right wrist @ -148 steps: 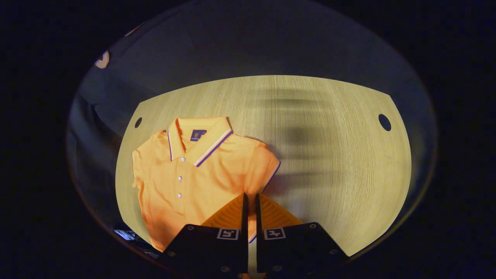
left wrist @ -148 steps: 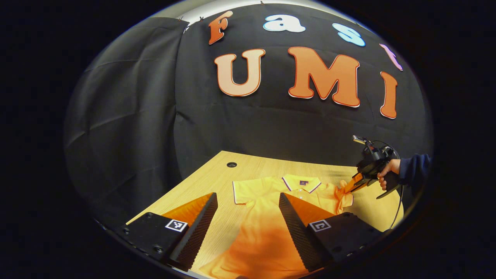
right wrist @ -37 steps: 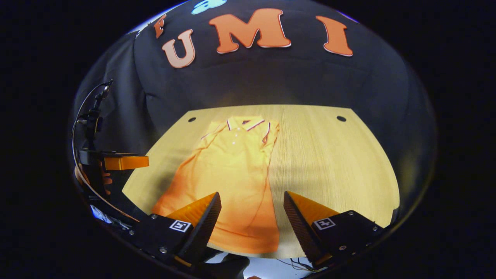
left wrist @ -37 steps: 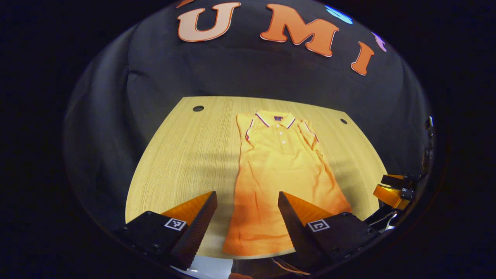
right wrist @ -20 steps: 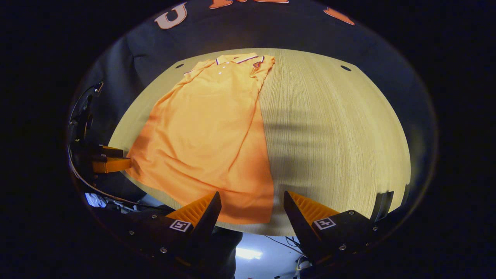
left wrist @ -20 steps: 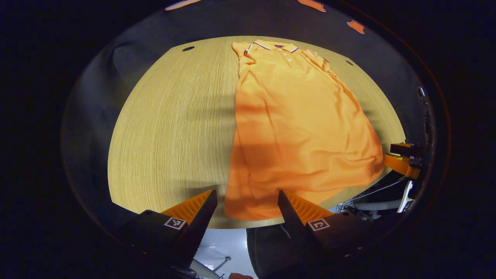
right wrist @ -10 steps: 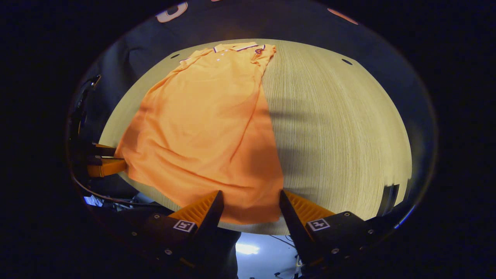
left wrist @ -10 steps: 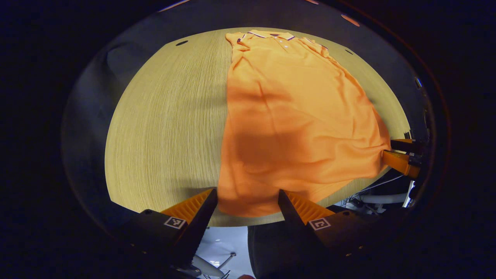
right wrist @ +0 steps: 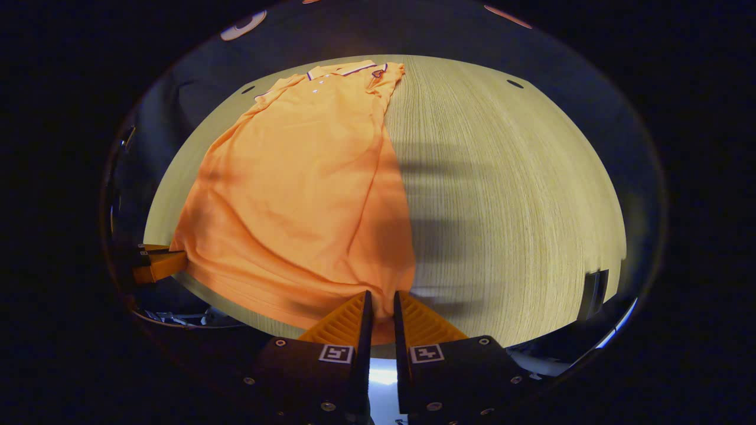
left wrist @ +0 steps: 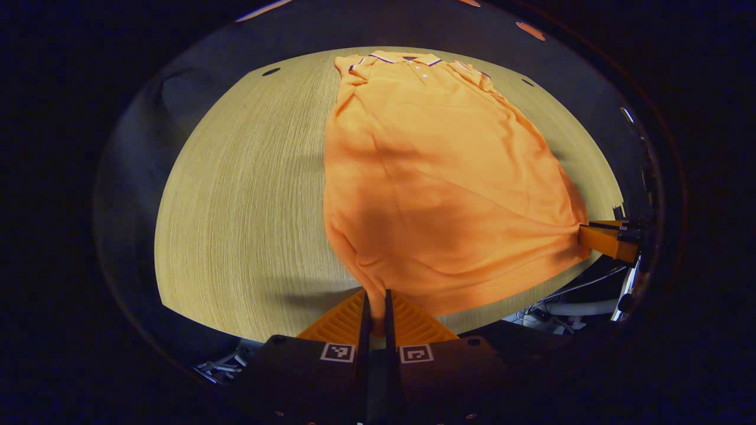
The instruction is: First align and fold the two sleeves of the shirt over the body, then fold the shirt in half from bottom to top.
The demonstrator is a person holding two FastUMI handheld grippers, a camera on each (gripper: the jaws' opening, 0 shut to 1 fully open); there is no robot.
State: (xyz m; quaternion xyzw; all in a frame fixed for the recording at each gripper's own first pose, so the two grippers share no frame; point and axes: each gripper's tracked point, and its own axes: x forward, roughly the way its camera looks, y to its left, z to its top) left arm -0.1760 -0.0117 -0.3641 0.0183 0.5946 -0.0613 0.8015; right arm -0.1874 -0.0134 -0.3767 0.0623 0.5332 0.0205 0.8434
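An orange polo shirt (left wrist: 437,177) lies lengthwise on the wooden table (left wrist: 236,195), collar at the far end, both sleeves folded in over the body. My left gripper (left wrist: 374,304) is shut on the shirt's bottom left hem corner at the near table edge. In the right gripper view the same shirt (right wrist: 295,183) stretches away to the left, and my right gripper (right wrist: 380,304) is shut on its bottom right hem corner. Each gripper also appears far off in the other's view, pinching the opposite corner: right gripper (left wrist: 602,239), left gripper (right wrist: 156,262).
The table (right wrist: 520,189) has small round holes (left wrist: 271,71) near its far corners, another hole (right wrist: 515,84) on the right. Bare wood lies beside the shirt on both sides. Cables and floor show below the near table edge.
Both grippers went from open around the hem corners to shut on them. The hem now puckers toward each pinch point.
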